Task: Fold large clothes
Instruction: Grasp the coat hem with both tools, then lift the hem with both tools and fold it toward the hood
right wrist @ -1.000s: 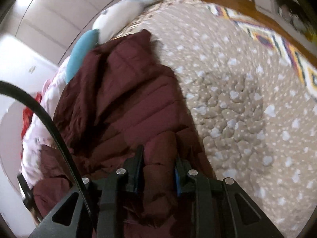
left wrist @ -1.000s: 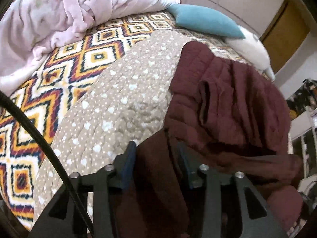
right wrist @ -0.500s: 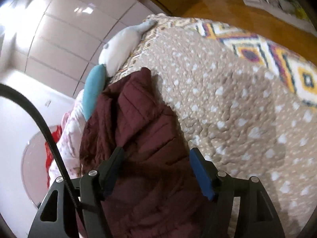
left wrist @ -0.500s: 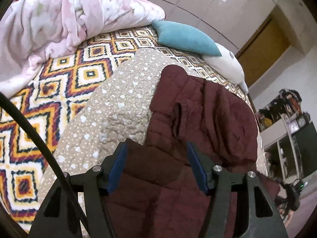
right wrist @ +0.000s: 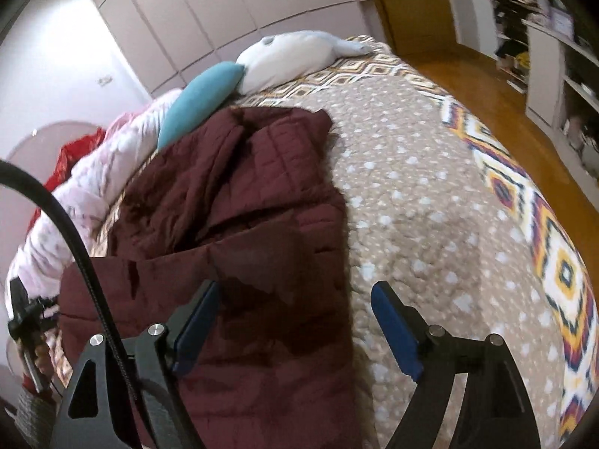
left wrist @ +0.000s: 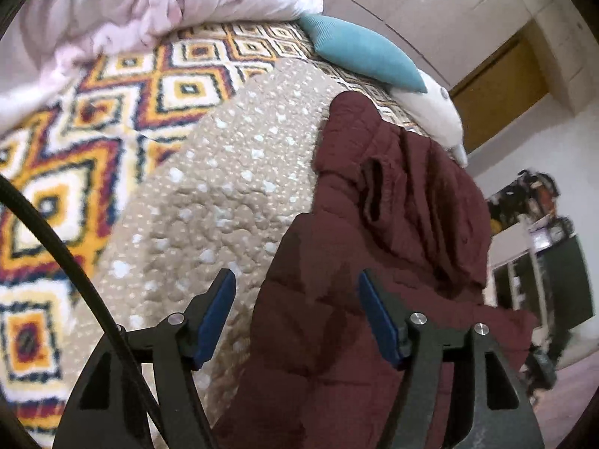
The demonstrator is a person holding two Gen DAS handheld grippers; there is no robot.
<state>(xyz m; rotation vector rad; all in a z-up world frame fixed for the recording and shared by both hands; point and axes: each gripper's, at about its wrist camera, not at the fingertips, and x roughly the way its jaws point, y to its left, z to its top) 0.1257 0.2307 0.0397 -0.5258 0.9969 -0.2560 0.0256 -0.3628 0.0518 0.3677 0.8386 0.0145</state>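
Left wrist view gives me one maroon quilted jacket (left wrist: 393,224) on one beige dotted quilt (left wrist: 232,194); left gripper (left wrist: 295,299) and right gripper (right wrist: 295,310) have just been opening, fingers apart, gripping nothing.

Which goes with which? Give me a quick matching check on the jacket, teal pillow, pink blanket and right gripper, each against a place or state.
Things:
1. jacket
2. teal pillow
3. pink blanket
4. right gripper

Places or states:
A. bunched at the far side of the bed
B. jaws apart, nothing pinched
C. spread on the dotted beige quilt
D. beside the white plush

Pairs: 1-C, 2-D, 3-A, 4-B
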